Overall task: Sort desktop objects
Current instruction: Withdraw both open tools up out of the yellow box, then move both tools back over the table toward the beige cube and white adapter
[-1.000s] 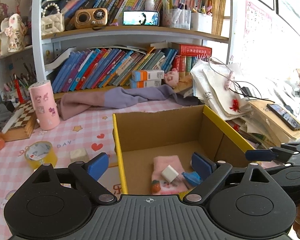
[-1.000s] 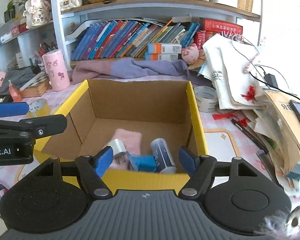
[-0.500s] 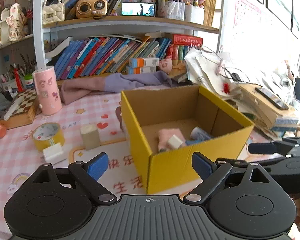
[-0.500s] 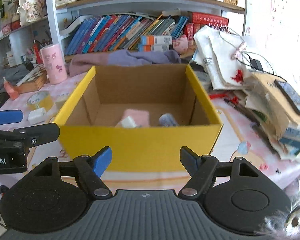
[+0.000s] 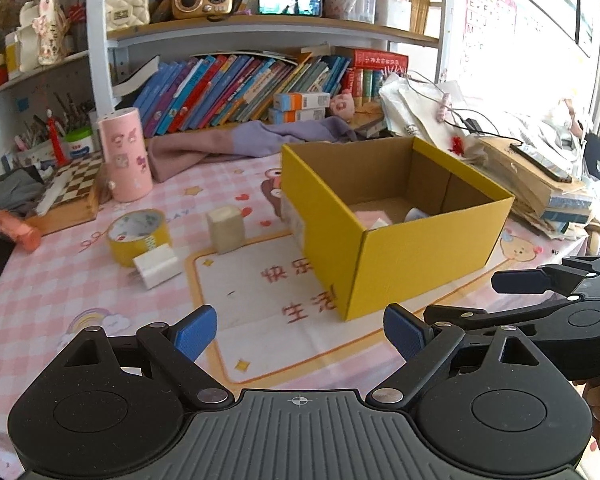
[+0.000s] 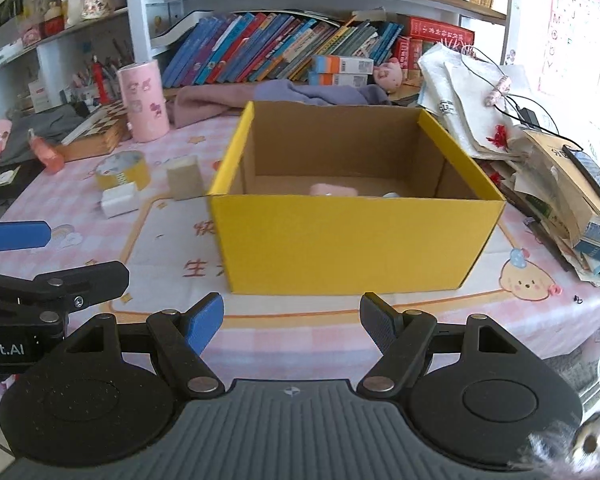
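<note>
A yellow cardboard box (image 5: 416, 248) (image 6: 352, 240) stands open on the pink desk mat, with a pink item (image 6: 332, 190) and a white piece inside. Left of it lie a yellow tape roll (image 5: 138, 236) (image 6: 120, 170), a white charger block (image 5: 156, 266) (image 6: 118, 202) and a beige cube (image 5: 226, 228) (image 6: 184, 178). My left gripper (image 5: 300, 332) is open and empty, low over the mat in front of the box's near corner. My right gripper (image 6: 292, 324) is open and empty, in front of the box's front wall.
A pink cylinder (image 5: 124, 154) and a chessboard box (image 5: 70, 196) stand at the left. A purple cloth (image 5: 236, 144) lies before the bookshelf. A stack of papers, bags and a phone (image 6: 560, 168) crowds the right edge.
Both grippers have pulled back and down from above the box toward the desk's front edge. The box's inside is now mostly hidden behind its walls. Both stayed open.
</note>
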`<state>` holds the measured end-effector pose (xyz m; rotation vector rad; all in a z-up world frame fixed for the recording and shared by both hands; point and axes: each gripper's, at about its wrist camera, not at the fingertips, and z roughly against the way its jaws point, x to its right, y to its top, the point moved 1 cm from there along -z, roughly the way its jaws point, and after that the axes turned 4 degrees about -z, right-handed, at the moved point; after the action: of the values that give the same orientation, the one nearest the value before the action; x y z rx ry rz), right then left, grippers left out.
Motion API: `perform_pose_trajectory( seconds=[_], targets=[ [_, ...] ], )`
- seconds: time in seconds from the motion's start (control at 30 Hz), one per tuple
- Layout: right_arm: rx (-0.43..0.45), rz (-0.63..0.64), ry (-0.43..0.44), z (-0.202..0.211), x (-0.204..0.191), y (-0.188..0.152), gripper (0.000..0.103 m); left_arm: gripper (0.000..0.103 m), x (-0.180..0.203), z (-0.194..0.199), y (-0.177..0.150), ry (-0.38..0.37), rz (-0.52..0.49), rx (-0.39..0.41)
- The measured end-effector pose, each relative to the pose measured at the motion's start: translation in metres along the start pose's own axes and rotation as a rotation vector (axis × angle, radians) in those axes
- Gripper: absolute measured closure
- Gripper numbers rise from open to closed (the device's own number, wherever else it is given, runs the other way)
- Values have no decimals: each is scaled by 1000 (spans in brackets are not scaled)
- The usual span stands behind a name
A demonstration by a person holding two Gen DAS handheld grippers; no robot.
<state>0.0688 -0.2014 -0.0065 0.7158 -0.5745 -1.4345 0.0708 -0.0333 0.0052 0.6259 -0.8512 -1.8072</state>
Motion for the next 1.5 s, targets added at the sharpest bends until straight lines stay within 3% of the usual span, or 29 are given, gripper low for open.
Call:
perform_pose_trajectory(
  seconds=[0.47, 0.87, 1.5],
  targets=[
    [-20, 25, 25, 6, -54, -20, 30, 10, -37, 25, -32, 42, 5, -50],
    [-39, 55, 67, 11, -82, -29, 30, 10, -56, 46, -47, 78, 29, -47],
    [-109, 187, 217, 7, -135, -36, 30, 10, -97, 74, -69, 202, 153, -64]
  ],
)
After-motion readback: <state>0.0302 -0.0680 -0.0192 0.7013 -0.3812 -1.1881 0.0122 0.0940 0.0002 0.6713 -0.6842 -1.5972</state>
